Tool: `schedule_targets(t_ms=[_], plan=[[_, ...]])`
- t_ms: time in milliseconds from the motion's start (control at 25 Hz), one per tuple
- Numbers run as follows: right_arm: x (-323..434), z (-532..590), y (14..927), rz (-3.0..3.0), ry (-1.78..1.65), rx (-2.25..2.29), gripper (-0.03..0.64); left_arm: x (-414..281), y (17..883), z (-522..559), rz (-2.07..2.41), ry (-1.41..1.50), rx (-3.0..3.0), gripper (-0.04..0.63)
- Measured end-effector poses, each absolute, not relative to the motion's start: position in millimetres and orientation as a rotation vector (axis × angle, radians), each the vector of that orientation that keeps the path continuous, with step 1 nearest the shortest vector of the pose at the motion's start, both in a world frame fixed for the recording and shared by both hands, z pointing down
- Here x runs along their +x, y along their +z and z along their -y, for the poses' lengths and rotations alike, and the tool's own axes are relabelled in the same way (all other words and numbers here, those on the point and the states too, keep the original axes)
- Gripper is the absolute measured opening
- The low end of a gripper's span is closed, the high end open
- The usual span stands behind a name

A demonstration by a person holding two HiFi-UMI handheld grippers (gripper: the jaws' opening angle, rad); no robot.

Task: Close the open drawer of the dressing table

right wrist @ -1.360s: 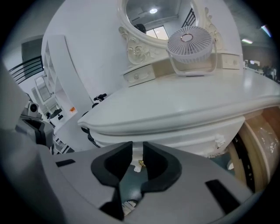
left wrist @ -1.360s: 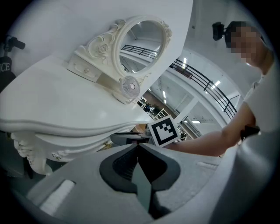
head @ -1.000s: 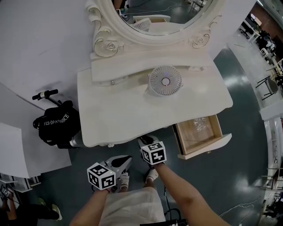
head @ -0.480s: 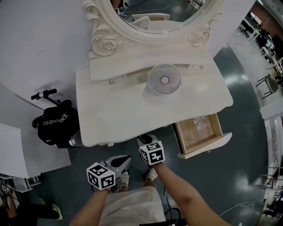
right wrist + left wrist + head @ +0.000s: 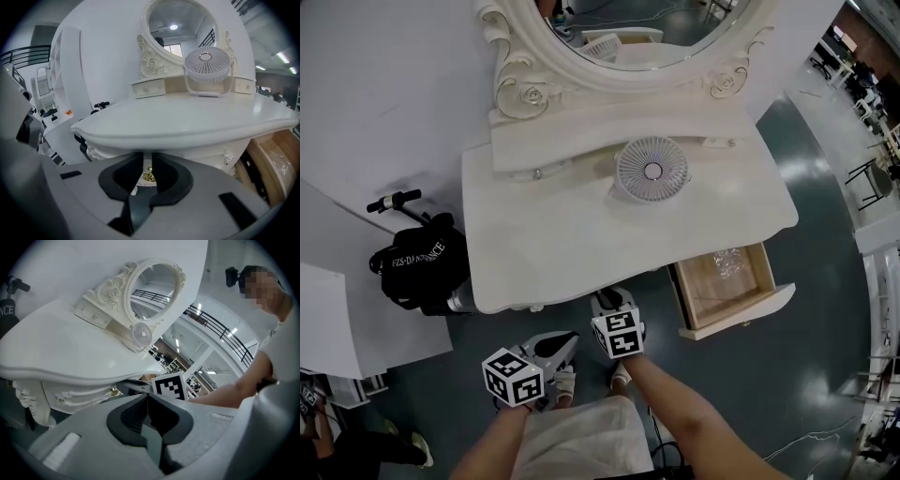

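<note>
Standing well pulled out and untouched, the drawer (image 5: 724,281) leaves the whole closing push to do. It juts from the bench's (image 5: 553,244) 5 o'clock corner, front panel facing 5 o'clock, slide axis running 11 to 5. At its 9 o'clock the right tool (image 5: 147,158) has just been narrowing its jaws on nothing, a gold knob (image 5: 149,176) showing beyond the gap; the left tool (image 5: 147,397) is closed, empty.

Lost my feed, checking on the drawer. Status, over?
Left tongs shut, empty. Right tongs narrowly apart, just closing, gold knob in the gap. Right-side drawer open, untouched. Nothing seen blocking its front.
</note>
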State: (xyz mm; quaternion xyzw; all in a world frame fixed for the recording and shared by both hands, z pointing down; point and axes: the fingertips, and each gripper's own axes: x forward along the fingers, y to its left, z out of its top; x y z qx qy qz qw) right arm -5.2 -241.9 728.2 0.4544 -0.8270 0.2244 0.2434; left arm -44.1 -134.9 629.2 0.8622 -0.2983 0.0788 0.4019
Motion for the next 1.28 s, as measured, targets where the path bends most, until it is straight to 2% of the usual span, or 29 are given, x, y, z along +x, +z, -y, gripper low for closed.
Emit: schedule_targets(t_ms=[1280], plan=[[16, 197, 691, 2.254, 0.676, 1.206, 0.057, -38, 612, 127, 0.729, 0.215, 2.22, 0.009]])
